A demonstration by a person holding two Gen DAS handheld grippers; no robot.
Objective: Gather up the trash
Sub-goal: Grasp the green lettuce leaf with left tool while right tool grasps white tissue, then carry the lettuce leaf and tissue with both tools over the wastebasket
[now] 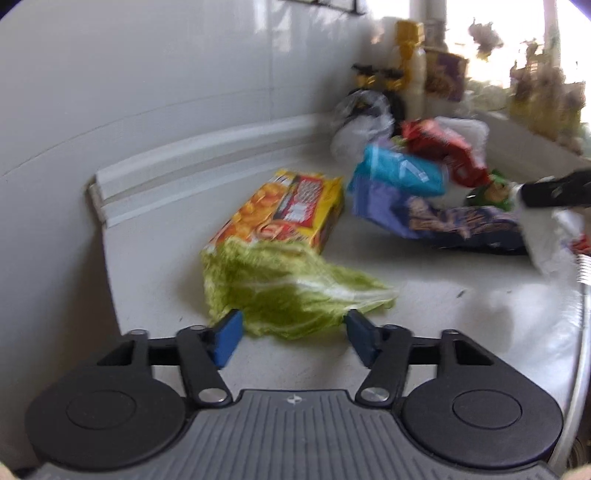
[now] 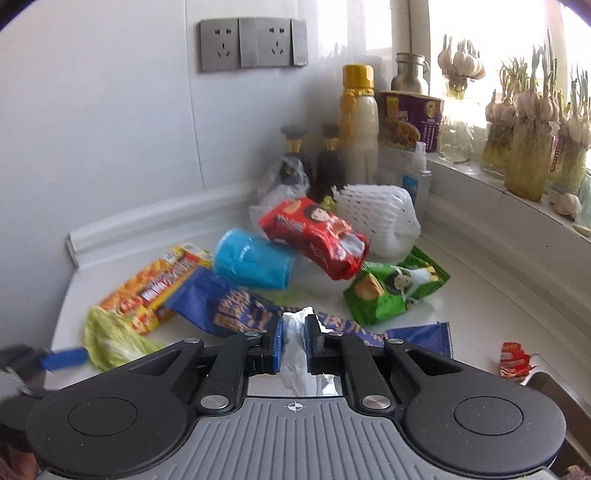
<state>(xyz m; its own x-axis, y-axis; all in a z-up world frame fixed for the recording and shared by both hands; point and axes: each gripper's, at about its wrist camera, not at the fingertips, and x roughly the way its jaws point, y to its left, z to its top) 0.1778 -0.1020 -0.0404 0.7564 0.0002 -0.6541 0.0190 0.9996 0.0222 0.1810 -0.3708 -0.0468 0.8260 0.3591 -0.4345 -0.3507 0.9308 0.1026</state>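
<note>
The right gripper [image 2: 294, 345] pinched a white plastic scrap [image 2: 295, 354]; the left gripper's [image 1: 293, 338] fingers stood wide around the cabbage leaf [image 1: 280, 291]. Most wrappers remained mid-frame on the counter [image 2: 461, 295].

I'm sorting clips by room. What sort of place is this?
Most likely a home kitchen counter by a window: sauce bottles stand in the corner beneath wall sockets, sprouting garlic in jars lines the sill, and a cabbage leaf lies among snack wrappers.

White wall [image 2: 110, 129], grey sockets [image 2: 254, 44] — bright window [image 2: 480, 29].
</note>
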